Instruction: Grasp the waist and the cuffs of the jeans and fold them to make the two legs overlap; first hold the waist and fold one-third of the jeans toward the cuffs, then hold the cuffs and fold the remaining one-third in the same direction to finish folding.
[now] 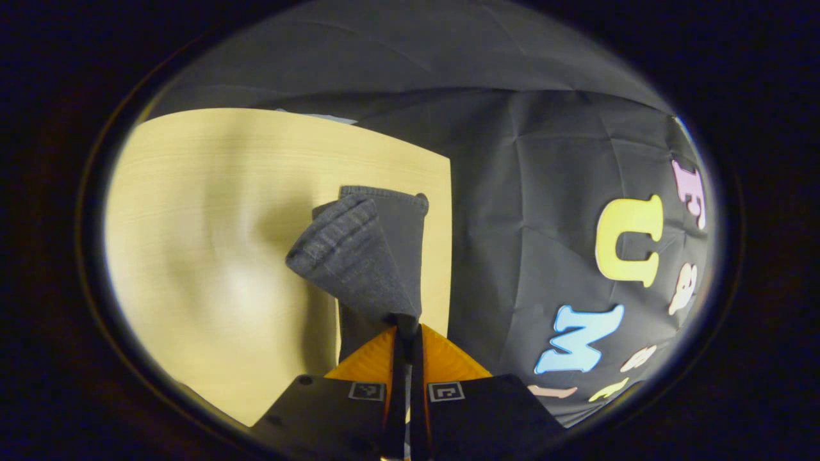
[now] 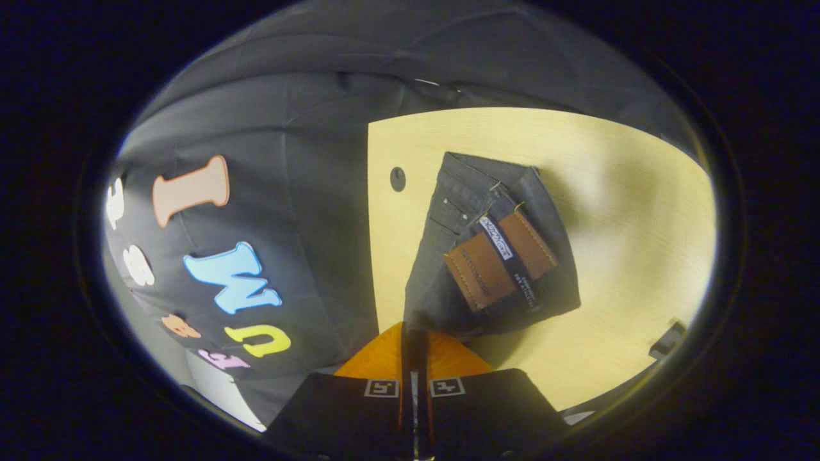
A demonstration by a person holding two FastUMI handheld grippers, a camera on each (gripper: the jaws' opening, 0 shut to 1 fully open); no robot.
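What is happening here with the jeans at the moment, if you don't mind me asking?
A person is folding dark jeans on a light wooden table with two handheld grippers. The left gripper is pinched on the cuff end, lifting the cuffs off the table. The right gripper appears clamped on the waist end, where the leather patch faces up. The fold is underway, not finished.

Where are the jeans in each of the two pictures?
Left gripper view: the jeans hang at centre, cuff end lifted, pinched by the left gripper.
Right gripper view: the jeans sit right of centre, waist patch up, nipped by the right gripper.
Shared landmark: the wooden table.
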